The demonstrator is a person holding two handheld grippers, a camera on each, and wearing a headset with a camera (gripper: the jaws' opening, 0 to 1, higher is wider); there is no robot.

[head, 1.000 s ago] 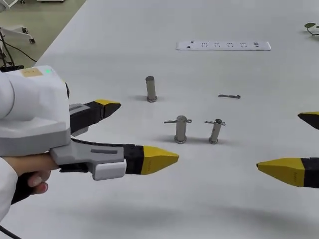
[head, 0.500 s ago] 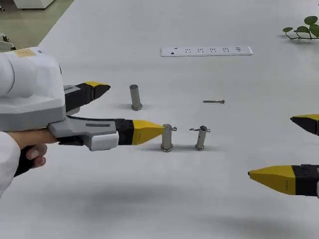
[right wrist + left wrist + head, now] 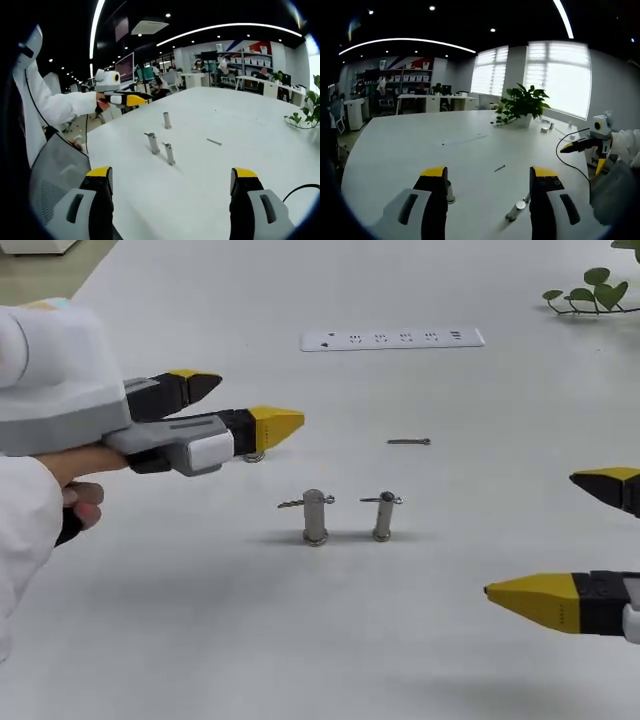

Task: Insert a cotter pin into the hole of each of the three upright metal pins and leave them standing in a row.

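On the white table [image 3: 420, 640] a white power strip [image 3: 392, 339] lies flat, and all the work sits on the near side of it. Nearest the strip is the loose cotter pin [image 3: 408, 441], lying flat on its own. Farther from the strip two upright pins stand side by side with a gap between them. These are the left fitted pin [image 3: 315, 517] and the right fitted pin [image 3: 384, 515], each with a cotter pin through its top. The bare metal pin [image 3: 167, 120] stands upright between that pair and the strip, off toward the strip's left end. In the head view it is mostly hidden behind the lower jaw of the left gripper [image 3: 245, 403], and the bit showing under that jaw is probably its base. This gripper hangs above the table by the bare pin, jaws spread and holding nothing. In the left gripper view the pin stands just beside one jaw, on its inner side. The right gripper [image 3: 530, 534] is well apart from the strip, out beyond its right end on the near side, jaws spread wide and empty. A leafy plant [image 3: 590, 290] sits past the strip's right end.
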